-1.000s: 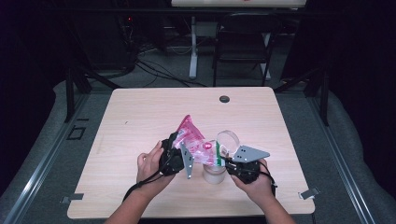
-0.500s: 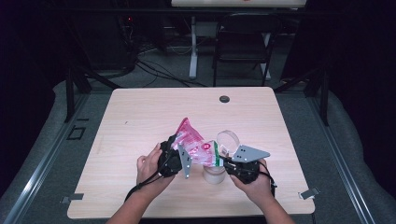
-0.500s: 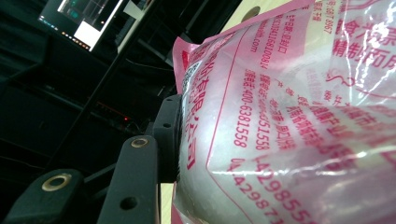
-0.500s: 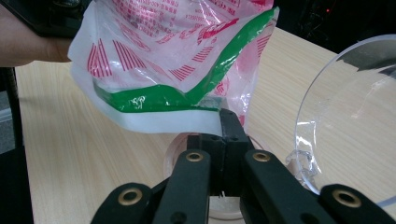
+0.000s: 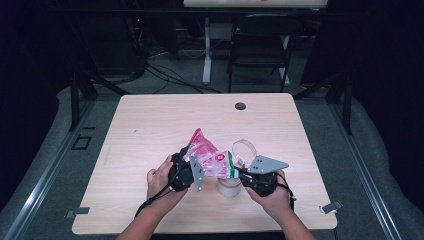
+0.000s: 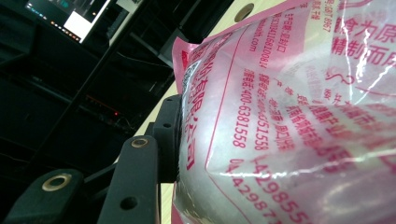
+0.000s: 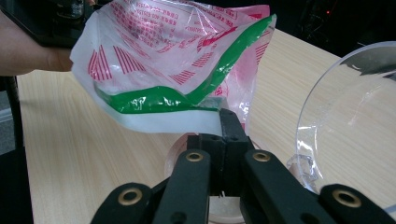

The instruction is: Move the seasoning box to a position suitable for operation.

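I see a pale wood table (image 5: 150, 130) with a round black grommet (image 5: 240, 106) near its far edge. It stands on grey carpet (image 5: 385, 165). Beyond it, a black chair (image 5: 260, 50) and a white desk leg (image 5: 206, 50) stand in a dark room, with cables (image 5: 165, 75) on the floor.

On the wooden table (image 5: 150, 130), the left gripper (image 5: 186, 172) and the right gripper (image 5: 250, 176) hold a pink and white plastic bag (image 5: 210, 157) between them, above a small clear jar (image 5: 229, 186). The jar's open lid (image 5: 243, 150) stands just behind the bag. A dark round cap (image 5: 240, 106) sits near the far edge.
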Available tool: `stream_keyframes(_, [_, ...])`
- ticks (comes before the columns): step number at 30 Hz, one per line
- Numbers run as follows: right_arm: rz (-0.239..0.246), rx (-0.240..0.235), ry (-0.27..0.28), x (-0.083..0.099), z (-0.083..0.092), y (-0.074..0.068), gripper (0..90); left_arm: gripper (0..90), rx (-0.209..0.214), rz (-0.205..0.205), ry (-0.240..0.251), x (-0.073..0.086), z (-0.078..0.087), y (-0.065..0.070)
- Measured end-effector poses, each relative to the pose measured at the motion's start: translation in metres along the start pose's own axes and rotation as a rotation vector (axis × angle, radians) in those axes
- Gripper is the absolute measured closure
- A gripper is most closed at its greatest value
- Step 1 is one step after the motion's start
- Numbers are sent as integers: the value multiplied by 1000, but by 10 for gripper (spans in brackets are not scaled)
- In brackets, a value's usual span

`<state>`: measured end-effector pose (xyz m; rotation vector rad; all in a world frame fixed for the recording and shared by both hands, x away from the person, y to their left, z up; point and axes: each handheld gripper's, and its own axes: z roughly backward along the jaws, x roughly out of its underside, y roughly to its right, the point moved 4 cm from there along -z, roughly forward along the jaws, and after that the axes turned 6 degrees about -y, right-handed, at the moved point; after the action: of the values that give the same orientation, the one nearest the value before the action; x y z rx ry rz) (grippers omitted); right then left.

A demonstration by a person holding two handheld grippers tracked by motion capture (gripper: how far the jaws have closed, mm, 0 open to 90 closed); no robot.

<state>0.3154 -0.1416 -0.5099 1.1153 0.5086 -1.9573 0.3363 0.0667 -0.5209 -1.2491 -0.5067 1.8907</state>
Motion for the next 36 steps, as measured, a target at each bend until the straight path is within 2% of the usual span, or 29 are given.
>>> stream_keyframes(16, [19, 0, -9, 0, -3, -2, 900, 618, 55, 51, -37, 11, -5, 10])
stream_keyframes(30, [29, -3, -29, 1, -6, -4, 900, 621, 79, 83, -60, 18, -10, 18])
stream_keyframes(36, [31, -1, -37, 3, -7, -4, 900, 622, 95, 83, -70, 20, -11, 21])
